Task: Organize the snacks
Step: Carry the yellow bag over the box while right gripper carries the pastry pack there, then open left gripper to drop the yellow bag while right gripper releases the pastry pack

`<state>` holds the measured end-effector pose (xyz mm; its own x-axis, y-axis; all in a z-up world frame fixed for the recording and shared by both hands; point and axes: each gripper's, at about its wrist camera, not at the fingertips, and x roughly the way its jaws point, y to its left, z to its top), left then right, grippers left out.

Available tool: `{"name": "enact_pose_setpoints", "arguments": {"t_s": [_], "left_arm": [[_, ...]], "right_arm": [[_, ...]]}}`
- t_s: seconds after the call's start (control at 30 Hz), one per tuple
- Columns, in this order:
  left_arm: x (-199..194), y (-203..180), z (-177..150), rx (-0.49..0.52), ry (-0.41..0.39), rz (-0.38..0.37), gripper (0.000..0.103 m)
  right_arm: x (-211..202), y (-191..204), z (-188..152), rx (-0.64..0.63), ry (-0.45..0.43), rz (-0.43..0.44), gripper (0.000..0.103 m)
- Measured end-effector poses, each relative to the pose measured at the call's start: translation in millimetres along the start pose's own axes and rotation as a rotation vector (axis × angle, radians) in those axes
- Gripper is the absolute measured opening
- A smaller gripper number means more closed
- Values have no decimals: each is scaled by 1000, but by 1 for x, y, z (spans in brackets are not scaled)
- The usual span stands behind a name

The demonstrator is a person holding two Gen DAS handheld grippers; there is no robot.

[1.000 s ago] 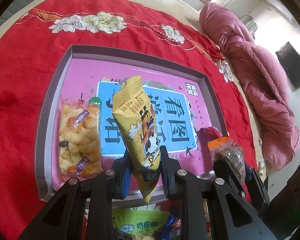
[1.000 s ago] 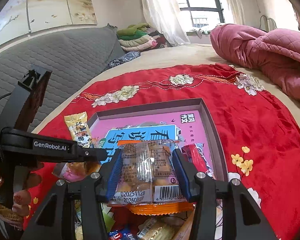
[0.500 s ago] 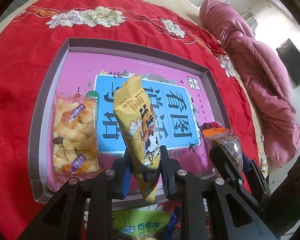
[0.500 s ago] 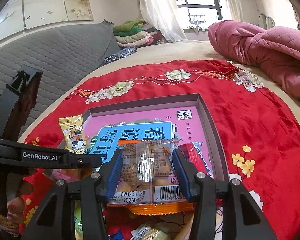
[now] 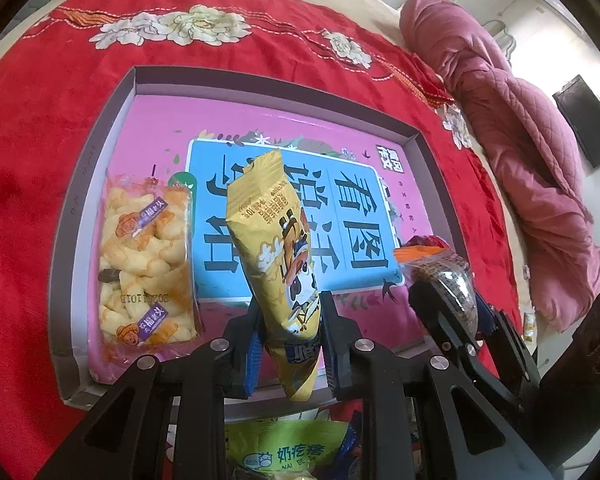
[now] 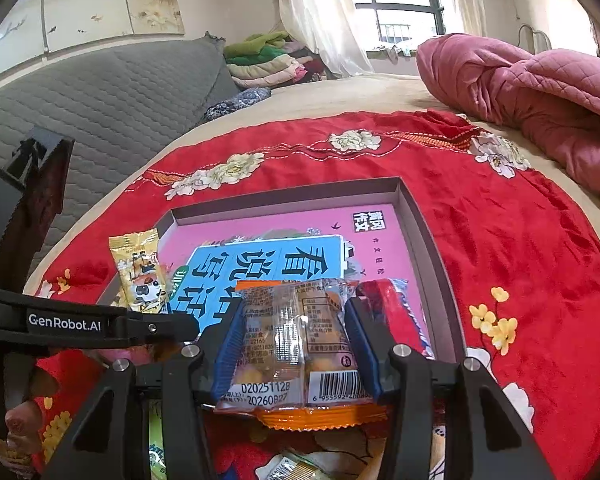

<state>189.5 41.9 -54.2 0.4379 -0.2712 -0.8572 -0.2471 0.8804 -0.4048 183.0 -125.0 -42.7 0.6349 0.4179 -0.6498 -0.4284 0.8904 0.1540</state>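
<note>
A shallow grey-walled box (image 5: 100, 152) with a pink and blue printed floor lies on the red cloth. My left gripper (image 5: 290, 332) is shut on a tall yellow snack packet (image 5: 272, 248), held upright over the box's near edge. A clear bag of pale puffed snacks (image 5: 144, 264) lies in the box's left side. My right gripper (image 6: 296, 344) is shut on a clear packet with orange edges (image 6: 296, 332), held above the box's near right part. Behind it a red packet (image 6: 388, 308) rests in the box. The yellow snack packet (image 6: 138, 272) and left gripper show at left.
Loose snack packets lie under the grippers near the front, among them a green one (image 5: 288, 452). A pink quilt (image 5: 532, 168) is heaped at the right, a grey padded headboard (image 6: 100, 92) at the left. A person's fingers (image 6: 16, 424) hold the left tool.
The left gripper with the yellow packet has drifted slightly over the box, so the box sits lower in its view. The right gripper holds its packet nearly still.
</note>
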Motion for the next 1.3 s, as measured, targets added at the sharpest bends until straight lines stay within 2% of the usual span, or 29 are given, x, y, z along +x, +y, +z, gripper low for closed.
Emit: {"name": "enact_pose_setpoints", "arguments": {"t_s": [0.33, 1.3], "left_arm": [[0, -1, 0, 8, 2, 4, 26], [1, 1, 2, -2, 10, 2, 26]], "right_arm": [[8, 4, -4, -21, 26, -15, 51], [5, 1, -4, -14, 16, -36, 52]]}}
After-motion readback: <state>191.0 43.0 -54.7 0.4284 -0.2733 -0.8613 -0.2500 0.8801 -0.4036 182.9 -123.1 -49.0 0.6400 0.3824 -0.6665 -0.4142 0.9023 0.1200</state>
